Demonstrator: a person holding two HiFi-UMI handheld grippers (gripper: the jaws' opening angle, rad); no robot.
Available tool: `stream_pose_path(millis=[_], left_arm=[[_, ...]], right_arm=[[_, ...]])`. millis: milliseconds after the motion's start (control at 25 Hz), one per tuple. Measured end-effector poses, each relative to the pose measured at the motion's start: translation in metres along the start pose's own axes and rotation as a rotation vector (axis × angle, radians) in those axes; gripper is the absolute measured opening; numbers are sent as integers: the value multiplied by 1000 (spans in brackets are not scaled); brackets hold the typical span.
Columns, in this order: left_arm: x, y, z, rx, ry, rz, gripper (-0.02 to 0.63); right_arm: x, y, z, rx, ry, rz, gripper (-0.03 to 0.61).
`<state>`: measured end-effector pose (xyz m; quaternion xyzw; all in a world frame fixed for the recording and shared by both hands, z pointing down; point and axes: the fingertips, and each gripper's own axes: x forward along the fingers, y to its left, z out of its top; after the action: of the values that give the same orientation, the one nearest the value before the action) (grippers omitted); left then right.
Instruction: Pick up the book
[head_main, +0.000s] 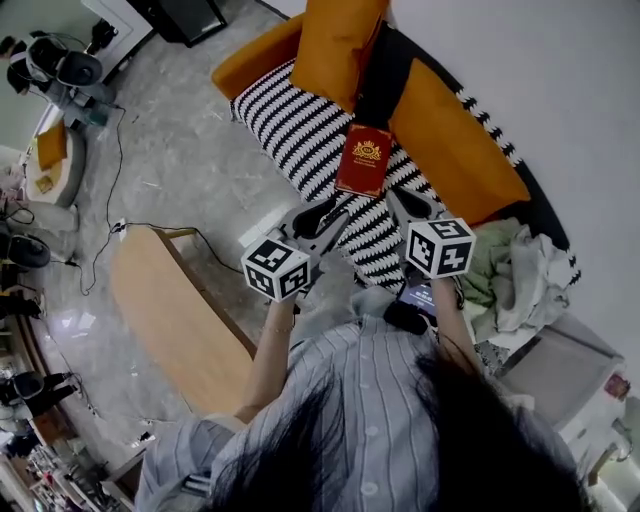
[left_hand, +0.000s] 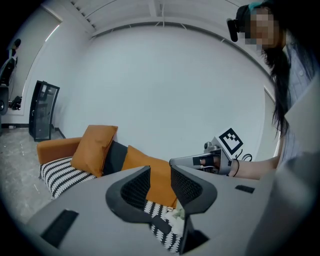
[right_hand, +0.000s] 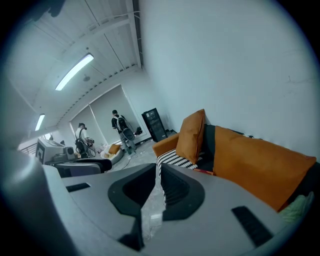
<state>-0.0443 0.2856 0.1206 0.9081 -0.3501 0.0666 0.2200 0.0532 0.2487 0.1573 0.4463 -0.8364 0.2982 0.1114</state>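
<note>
Both tools are out in front of the person, aimed at the sofa (head_main: 450, 130). The red book (head_main: 363, 158) lies flat on the striped seat (head_main: 290, 120), its far end near the orange cushion (head_main: 335, 40). The left hand-held gripper (head_main: 333, 213) has its jaws drawn together with only a slim gap, and nothing in it. The right hand-held gripper (head_main: 398, 200) is pinched together too, and empty. The book sits just ahead of both tips, between the lines they point along, near each but touching neither.

This looks like the reach-in. The jaws must part first, wide enough for the book's thickness. A flat book on a soft seat gives no easy bite from above. My call is to come in low at the near edge, press one jaw into the padding under the cover, and close on that edge. The other tool can steady the far side so the book doesn't skate.
</note>
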Motion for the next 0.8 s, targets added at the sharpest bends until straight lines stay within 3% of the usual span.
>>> stream_pose_path(millis=[800], left_arm=[[21, 26, -4, -46, 22, 36, 135]], right_arm=[[16, -48, 1, 39, 38, -37, 38]])
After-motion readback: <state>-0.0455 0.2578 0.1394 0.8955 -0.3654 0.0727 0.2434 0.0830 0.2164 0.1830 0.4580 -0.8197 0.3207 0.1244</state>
